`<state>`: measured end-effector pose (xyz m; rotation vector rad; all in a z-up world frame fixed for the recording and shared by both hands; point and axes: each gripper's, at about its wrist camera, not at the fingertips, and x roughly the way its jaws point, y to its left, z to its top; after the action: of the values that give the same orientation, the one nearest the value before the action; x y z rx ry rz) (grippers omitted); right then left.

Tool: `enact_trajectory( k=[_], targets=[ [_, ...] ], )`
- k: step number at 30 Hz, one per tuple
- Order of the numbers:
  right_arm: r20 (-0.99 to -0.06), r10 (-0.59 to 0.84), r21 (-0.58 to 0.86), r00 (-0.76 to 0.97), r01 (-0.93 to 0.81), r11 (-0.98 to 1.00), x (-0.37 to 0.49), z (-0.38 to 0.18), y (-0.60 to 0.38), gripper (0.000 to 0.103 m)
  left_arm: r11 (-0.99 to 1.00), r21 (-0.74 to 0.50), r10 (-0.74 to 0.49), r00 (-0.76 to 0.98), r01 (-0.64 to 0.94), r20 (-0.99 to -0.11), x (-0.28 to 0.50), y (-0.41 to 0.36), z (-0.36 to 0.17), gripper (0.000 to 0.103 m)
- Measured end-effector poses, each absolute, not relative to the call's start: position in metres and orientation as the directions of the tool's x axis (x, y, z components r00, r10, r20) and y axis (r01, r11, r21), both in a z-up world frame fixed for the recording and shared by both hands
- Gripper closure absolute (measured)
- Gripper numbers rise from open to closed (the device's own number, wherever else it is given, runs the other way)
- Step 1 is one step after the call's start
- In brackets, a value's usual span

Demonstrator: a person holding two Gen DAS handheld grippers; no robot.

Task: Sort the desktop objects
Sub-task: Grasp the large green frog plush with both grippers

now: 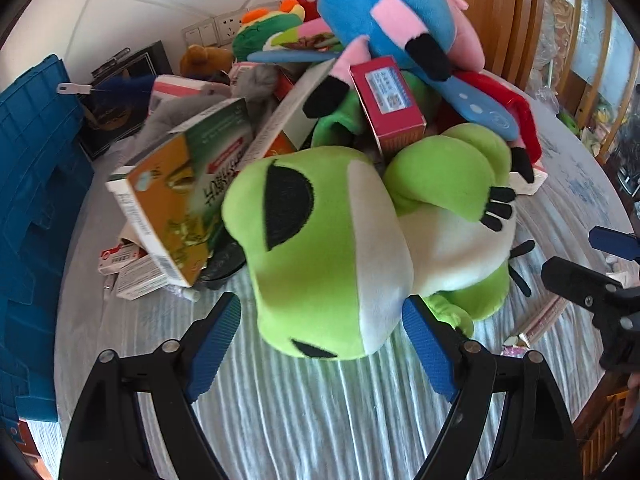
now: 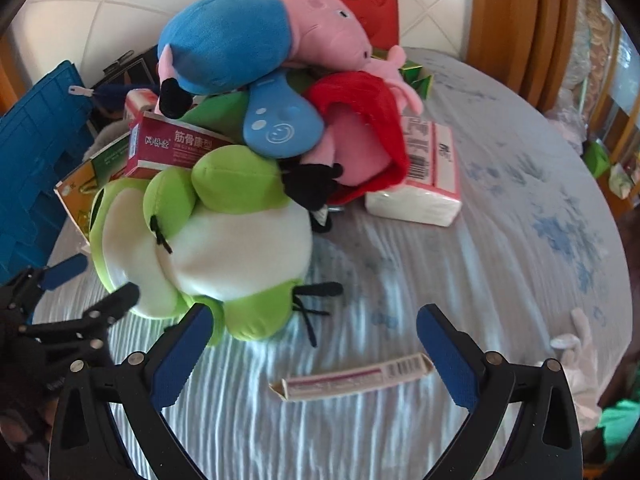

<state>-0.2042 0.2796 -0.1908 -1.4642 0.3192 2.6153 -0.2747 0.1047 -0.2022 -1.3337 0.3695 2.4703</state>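
green frog toy [image 1: 328, 248]: its far side is hidden under the red box [image 1: 390, 100].
blue crate [image 1: 32, 208]: cut off at left edge.

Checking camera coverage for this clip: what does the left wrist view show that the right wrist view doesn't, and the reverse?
Only the left wrist view shows the green frog plush's face with its black eye, the wall socket and the small white boxes by the orange carton.

Only the right wrist view shows the pink pig plush's head, the tissue pack and the long flat box lying between the open right gripper's fingers.

Both show the frog, the blue crate, the red medicine box and the open left gripper.
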Motion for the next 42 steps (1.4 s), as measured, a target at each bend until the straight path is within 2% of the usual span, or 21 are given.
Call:
enact_trajectory(
  k=[6, 8, 24, 27, 28, 29, 31, 36, 42],
  targets=[
    [-0.873, -0.076, 0.183, -0.482, -0.178, -0.967, -0.230, -0.207, 0.273, 0.000, -0.925, 0.021, 0.170, -0.463, -0.380, -0.870, -0.294, 0.106, -0.220, 0.018],
    [-0.872, -0.078, 0.179, -0.483, -0.168, -0.969, -0.236, -0.209, 0.270, 0.000, -0.922, 0.025, 0.171, -0.461, -0.387, -0.871, -0.296, 0.106, -0.222, 0.013],
    [-0.887, -0.139, 0.224, -0.441, -0.147, -0.964, -0.281, -0.244, 0.253, 0.000, -0.897, 0.050, 0.172, -0.449, -0.439, -0.877, -0.306, 0.112, -0.234, 0.009],
    [-0.884, -0.154, 0.241, -0.442, -0.149, -0.959, -0.282, -0.246, 0.253, 0.000, -0.891, 0.032, 0.193, -0.442, -0.453, -0.876, -0.302, 0.111, -0.233, 0.017],
    [-0.882, -0.149, 0.234, -0.447, -0.141, -0.962, -0.281, -0.244, 0.251, 0.001, -0.888, 0.031, 0.199, -0.445, -0.459, -0.873, -0.300, 0.111, -0.231, 0.022],
    [-0.881, -0.146, 0.229, -0.449, -0.134, -0.964, -0.280, -0.242, 0.250, 0.003, -0.884, 0.035, 0.204, -0.453, -0.465, -0.868, -0.296, 0.110, -0.229, 0.027],
    [-0.883, -0.132, 0.209, -0.451, -0.124, -0.970, -0.277, -0.237, 0.246, 0.014, -0.881, 0.032, 0.215, -0.458, -0.473, -0.863, -0.291, 0.108, -0.226, 0.032],
    [-0.870, -0.127, 0.203, -0.476, -0.113, -0.973, -0.261, -0.219, 0.237, 0.025, -0.874, 0.030, 0.240, -0.483, -0.485, -0.842, -0.273, 0.098, -0.208, 0.034],
    [-0.824, -0.121, 0.200, -0.553, -0.085, -0.976, -0.236, -0.176, 0.222, 0.026, -0.866, 0.022, 0.295, -0.548, -0.499, -0.783, -0.248, 0.078, -0.168, 0.034]
  ],
)
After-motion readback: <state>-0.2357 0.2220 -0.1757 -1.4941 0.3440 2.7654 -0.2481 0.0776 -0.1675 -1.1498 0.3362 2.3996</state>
